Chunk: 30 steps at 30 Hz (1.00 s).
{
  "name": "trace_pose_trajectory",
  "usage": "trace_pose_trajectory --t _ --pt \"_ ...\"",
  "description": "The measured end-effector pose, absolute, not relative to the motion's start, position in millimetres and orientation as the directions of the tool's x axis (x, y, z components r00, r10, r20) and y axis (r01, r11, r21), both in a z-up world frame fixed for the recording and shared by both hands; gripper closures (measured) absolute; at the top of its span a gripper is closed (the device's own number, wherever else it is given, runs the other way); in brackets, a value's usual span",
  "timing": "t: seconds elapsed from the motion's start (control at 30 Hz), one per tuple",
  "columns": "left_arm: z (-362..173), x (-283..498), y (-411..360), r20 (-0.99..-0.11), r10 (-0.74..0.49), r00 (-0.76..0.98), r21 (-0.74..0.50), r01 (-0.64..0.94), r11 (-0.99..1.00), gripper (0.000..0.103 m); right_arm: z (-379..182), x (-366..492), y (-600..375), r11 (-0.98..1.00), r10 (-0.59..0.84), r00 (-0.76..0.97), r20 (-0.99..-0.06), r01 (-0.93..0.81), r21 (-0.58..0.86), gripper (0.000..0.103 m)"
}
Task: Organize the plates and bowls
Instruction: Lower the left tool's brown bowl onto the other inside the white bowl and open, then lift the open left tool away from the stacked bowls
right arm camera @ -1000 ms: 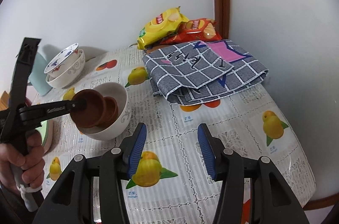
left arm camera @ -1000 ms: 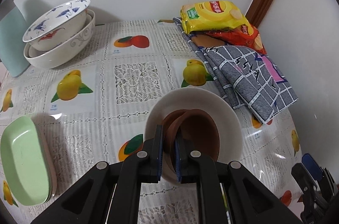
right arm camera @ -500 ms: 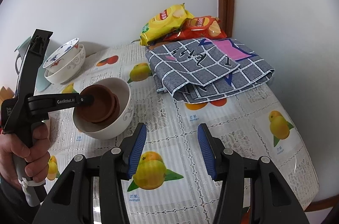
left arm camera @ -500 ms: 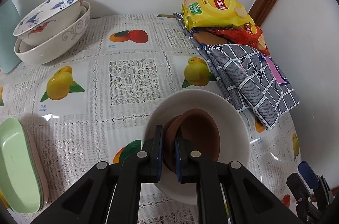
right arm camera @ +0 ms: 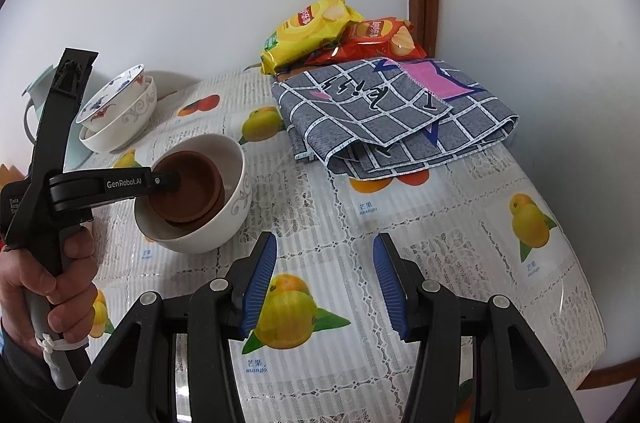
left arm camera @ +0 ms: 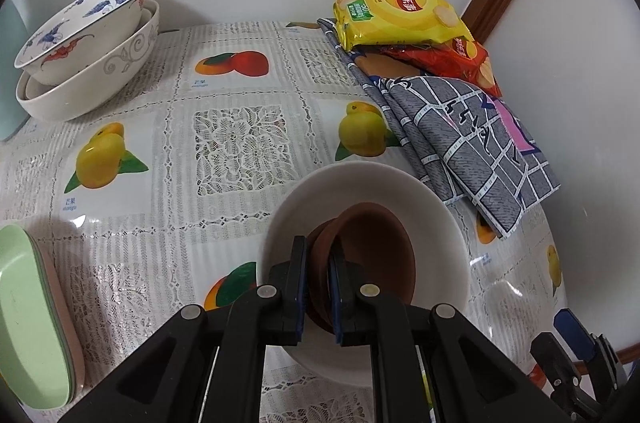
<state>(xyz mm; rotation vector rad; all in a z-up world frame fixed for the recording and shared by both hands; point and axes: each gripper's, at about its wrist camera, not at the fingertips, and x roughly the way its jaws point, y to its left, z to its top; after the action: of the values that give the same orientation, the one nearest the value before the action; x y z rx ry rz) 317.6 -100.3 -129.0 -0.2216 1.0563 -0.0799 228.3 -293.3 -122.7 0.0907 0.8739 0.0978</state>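
Now the left hand-held gripper point(left arm camera: 318, 289) is clamped on the near rim of the top brown bowl point(left arm camera: 376, 247), nesting it on another brown bowl inside the white bowl point(left arm camera: 444, 223), likely to stack by size. The right hand-held gripper point(right arm camera: 325, 281) hangs spread apart, empty, over bare counter point(right arm camera: 460, 235). Open room lies left; the folded cloth point(left arm camera: 472, 139) crowds the right, near the counter's edge.

Ahead of the right gripper point(right arm camera: 325, 281), whose jaws stand apart, bare tablecloth point(right arm camera: 320, 215) gives free passage. Ahead and to their right, the folded cloth point(right arm camera: 396, 119) and chip bags point(right arm camera: 320, 27) block the far corner. To their left, the white bowl point(right arm camera: 236, 199) obstructs. Beyond the left gripper point(left arm camera: 319, 287), open tablecloth reaches the stacked bowls point(left arm camera: 88, 63); green plates point(left arm camera: 28, 319) lie left of its jaws.
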Motion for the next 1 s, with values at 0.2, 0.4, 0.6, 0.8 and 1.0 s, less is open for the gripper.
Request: trace_pose_trajectory --t 0.2,0.4,0.6,0.8,1.0 --pt "-128 313 -105 -0.860 -0.178 0.478 -0.208 -0.010 0.978 0.082 -122 225 -291 0.993 0.115 0.634 -0.765 -0.044 0.113 0.053" --pt "-120 305 -112 -0.863 -0.155 0.480 -0.174 0.006 0.985 0.070 -116 218 -288 0.993 0.112 0.640 -0.760 -0.043 0.110 0.053" --pt "-100 285 -108 -0.848 -0.132 0.513 -0.147 0.010 0.989 0.057 -107 208 -281 0.995 0.097 0.652 -0.752 -0.041 0.092 0.047" --pt "-82 253 -97 -0.844 -0.071 0.531 -0.091 -0.011 0.996 0.052 -98 192 -268 0.998 0.070 0.648 -0.759 -0.037 0.060 0.041" --pt "-64 212 -80 -0.827 -0.029 0.561 -0.044 -0.012 0.999 0.037 -76 166 -254 0.999 0.048 0.680 -0.732 -0.027 0.040 0.032"
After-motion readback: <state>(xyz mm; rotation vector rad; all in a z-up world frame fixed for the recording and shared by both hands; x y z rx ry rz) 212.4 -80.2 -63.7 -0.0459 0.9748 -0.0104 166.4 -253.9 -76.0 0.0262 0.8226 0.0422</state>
